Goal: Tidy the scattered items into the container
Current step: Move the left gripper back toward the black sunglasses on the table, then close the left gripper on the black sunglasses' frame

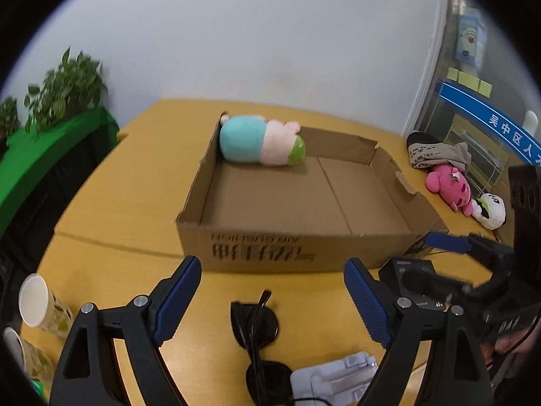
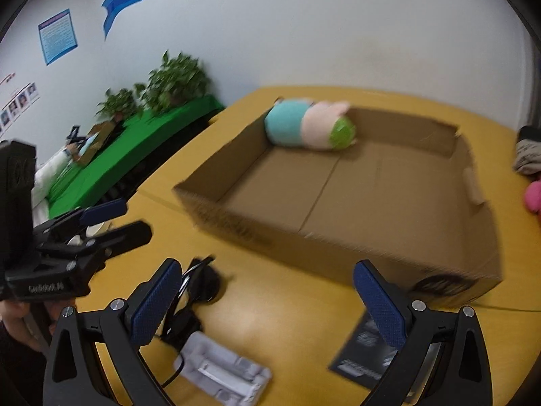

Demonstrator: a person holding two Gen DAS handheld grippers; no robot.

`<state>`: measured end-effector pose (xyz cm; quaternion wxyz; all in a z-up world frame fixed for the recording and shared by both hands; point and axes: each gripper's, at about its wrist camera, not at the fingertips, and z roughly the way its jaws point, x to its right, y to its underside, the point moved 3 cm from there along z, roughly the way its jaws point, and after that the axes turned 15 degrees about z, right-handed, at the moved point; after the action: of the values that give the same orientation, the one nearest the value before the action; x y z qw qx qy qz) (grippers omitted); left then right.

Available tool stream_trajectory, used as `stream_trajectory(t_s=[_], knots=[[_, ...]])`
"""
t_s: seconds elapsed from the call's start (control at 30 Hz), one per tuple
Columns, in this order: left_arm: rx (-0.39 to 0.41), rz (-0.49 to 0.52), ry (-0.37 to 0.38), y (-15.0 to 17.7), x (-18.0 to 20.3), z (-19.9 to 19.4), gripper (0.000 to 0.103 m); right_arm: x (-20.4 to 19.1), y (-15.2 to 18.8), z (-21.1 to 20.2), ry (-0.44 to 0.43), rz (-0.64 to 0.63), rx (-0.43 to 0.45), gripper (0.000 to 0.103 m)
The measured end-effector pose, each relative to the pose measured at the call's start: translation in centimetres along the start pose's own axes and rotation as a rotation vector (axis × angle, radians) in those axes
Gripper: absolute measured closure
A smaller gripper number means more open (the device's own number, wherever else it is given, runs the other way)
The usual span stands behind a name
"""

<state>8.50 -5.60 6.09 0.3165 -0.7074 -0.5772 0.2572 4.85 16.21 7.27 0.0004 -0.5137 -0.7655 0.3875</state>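
step: approach sunglasses (image 1: 258, 331) on surface (image 1: 128, 209) | left hand-held gripper (image 1: 272, 299) wide open, empty | right hand-held gripper (image 2: 270, 301) open, probably over black booklet (image 2: 367, 348) | straddle folded frame, lift into cardboard box (image 1: 304, 250)

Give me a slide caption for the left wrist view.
Open left gripper above black sunglasses, facing brown cardboard box holding one teal-and-pink plush toy.
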Motion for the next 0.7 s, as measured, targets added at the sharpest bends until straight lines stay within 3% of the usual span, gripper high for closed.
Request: stream_trajectory(t_s=[0.23, 0.47, 0.5, 0.6, 0.7], knots=[[-0.139, -0.099, 0.084, 3.8, -2.9, 3.4, 0.017, -3.6, 4.8, 5.6, -0.117, -0.022, -0.178, 0.000], [-0.233, -0.116, 0.162, 6.2, -3.2, 6.6, 0.024, -5.4, 7.8, 9.5, -0.130, -0.039, -0.281, 0.004], [-0.251, -0.109, 0.174, 6.4, -3.2, 7.1, 0.030, -5.6, 8.0, 9.9, -0.132, -0.040, -0.287, 0.006], [-0.300, -0.119, 0.212, 7.2, -3.3, 8.4, 0.064, -6.2, 8.8, 10.9, -0.125, -0.053, -0.295, 0.019], [-0.329, -0.147, 0.246, 8.0, -3.4, 9.3, 0.073, -6.4, 9.0, 11.9, -0.121, -0.050, -0.311, 0.039]])
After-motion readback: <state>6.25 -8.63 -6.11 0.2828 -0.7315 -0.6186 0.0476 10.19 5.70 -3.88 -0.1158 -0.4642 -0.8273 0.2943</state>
